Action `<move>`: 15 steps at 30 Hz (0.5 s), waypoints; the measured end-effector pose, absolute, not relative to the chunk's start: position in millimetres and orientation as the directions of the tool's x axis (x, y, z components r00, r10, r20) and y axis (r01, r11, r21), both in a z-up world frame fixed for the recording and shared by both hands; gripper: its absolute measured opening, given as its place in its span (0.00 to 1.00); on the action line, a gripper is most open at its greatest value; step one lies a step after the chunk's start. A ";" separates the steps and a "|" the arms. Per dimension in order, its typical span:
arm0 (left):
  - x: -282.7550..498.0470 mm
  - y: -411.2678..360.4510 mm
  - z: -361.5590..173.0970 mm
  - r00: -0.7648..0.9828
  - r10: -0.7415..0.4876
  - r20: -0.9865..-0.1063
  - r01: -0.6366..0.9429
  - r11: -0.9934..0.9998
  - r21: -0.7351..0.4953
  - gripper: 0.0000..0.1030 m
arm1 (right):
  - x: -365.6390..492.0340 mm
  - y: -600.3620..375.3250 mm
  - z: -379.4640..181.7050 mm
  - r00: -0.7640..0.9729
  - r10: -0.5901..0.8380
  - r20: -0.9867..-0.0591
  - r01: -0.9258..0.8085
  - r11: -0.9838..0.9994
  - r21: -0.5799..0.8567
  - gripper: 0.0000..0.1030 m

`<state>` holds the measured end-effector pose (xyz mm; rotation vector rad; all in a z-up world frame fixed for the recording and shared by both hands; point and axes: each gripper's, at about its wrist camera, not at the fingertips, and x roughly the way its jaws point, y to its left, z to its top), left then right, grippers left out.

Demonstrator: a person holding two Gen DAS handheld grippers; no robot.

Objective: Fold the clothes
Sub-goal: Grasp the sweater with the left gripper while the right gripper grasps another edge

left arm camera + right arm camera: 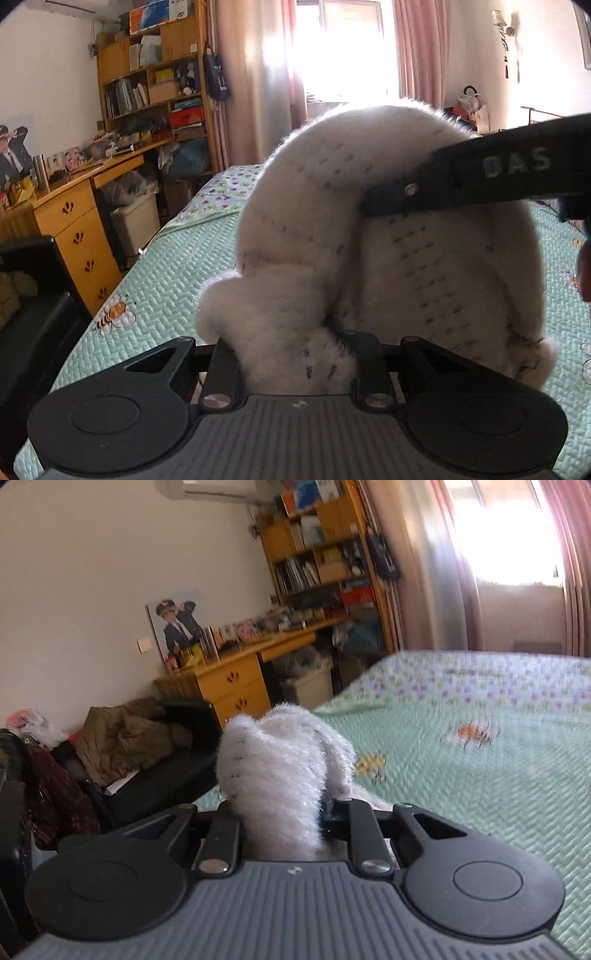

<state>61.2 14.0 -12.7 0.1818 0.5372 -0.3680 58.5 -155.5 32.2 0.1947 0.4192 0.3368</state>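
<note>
The step in hand looks like the lift that opens a fold: both grippers are clamped on the sweater [388, 236], a fluffy white knit flecked with dark dashes, and hold it above the bed [177, 280]. In the left wrist view the left gripper [291, 354] at bottom centre is closed on a bunched edge of the knit, and the rest arches up through the middle of the frame. The right gripper [399, 192] reaches in from the right edge and pinches the top of that arch, so the cloth hangs between two holds. In the right wrist view the right gripper [284, 812] at bottom centre bites a thick wad of the same knit, which rises in a hump just above its fingers; the quilt lies to the right

No clean fold line shows yet. The next move, as I judge it, calls for drawing the two holds apart to flatten the cloth, then lowering it evenly onto the quilt before either grip lets go
</note>
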 end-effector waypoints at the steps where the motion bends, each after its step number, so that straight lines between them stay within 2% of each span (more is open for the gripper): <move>1: 59.5 15.4 -16.4 0.792 -0.286 -0.539 0.381 0.922 0.070 0.31 | 55.5 -157.5 33.0 0.860 0.357 -0.366 -0.279 0.927 0.250 0.20; 3: 57.0 20.5 -27.0 0.782 -0.270 -0.562 0.368 0.927 0.067 0.41 | 55.1 -163.6 27.1 0.854 0.353 -0.381 -0.271 0.929 0.254 0.20; 4: 56.2 23.3 -32.6 0.777 -0.259 -0.574 0.365 0.928 0.074 0.52 | 56.1 -166.7 21.9 0.850 0.353 -0.391 -0.265 0.928 0.263 0.20; 5: 55.7 26.2 -38.4 0.772 -0.247 -0.586 0.363 0.928 0.087 0.70 | 55.2 -170.5 15.5 0.844 0.354 -0.402 -0.256 0.926 0.279 0.20; 7: 55.3 31.7 -51.1 0.779 -0.211 -0.591 0.352 0.927 0.132 0.89 | 55.2 -175.8 4.7 0.831 0.358 -0.425 -0.247 0.923 0.295 0.20; 8: 57.8 35.5 -58.5 0.781 -0.191 -0.594 0.344 0.926 0.155 0.94 | 55.5 -178.1 -0.5 0.824 0.361 -0.437 -0.243 0.922 0.302 0.20; 9: 61.8 39.1 -65.2 0.777 -0.175 -0.605 0.340 0.925 0.169 0.94 | 55.6 -177.2 -8.2 0.803 0.368 -0.469 -0.250 0.922 0.295 0.21; 12: 83.9 51.3 -88.1 0.736 -0.147 -0.660 0.337 0.926 0.169 0.95 | 68.2 -184.0 -43.4 0.752 0.314 -0.580 -0.173 0.942 0.287 0.33; 14: 99.1 56.7 -109.5 0.705 -0.123 -0.699 0.330 0.929 0.169 0.95 | 76.3 -193.9 -69.0 0.712 0.267 -0.649 -0.094 0.953 0.288 0.49; 15: 105.9 58.3 -121.4 0.685 -0.118 -0.719 0.335 0.927 0.167 0.95 | 76.6 -202.9 -82.5 0.692 0.247 -0.679 -0.045 0.953 0.301 0.53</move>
